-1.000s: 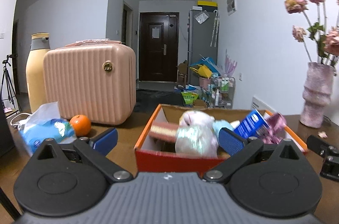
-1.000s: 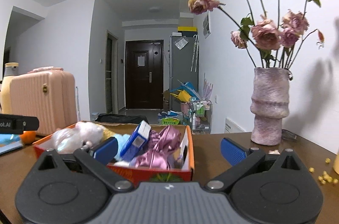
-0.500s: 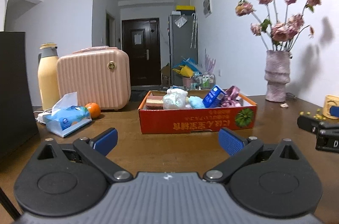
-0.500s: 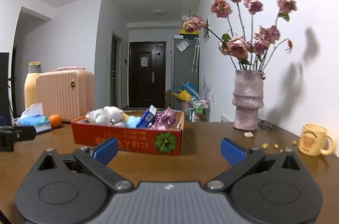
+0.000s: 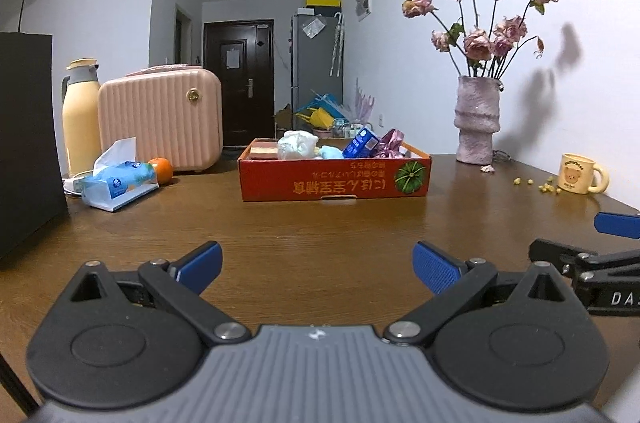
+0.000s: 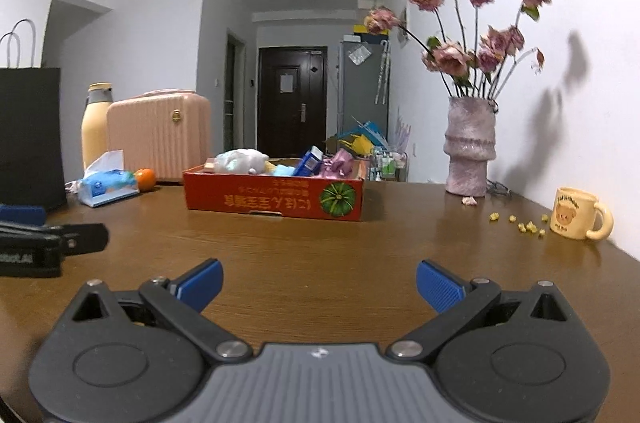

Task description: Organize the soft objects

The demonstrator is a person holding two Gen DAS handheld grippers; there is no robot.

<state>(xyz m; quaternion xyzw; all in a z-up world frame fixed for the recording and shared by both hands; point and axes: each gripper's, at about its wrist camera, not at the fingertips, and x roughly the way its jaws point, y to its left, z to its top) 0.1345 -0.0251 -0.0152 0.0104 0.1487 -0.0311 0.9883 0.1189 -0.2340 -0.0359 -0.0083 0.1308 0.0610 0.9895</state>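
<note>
Fingers of my left gripper and right gripper are spread wide, holding nothing, low over the table. Straight ahead, well apart, the red box lies broadside with the soft toys inside; neither hand looks clearly nearer.
</note>
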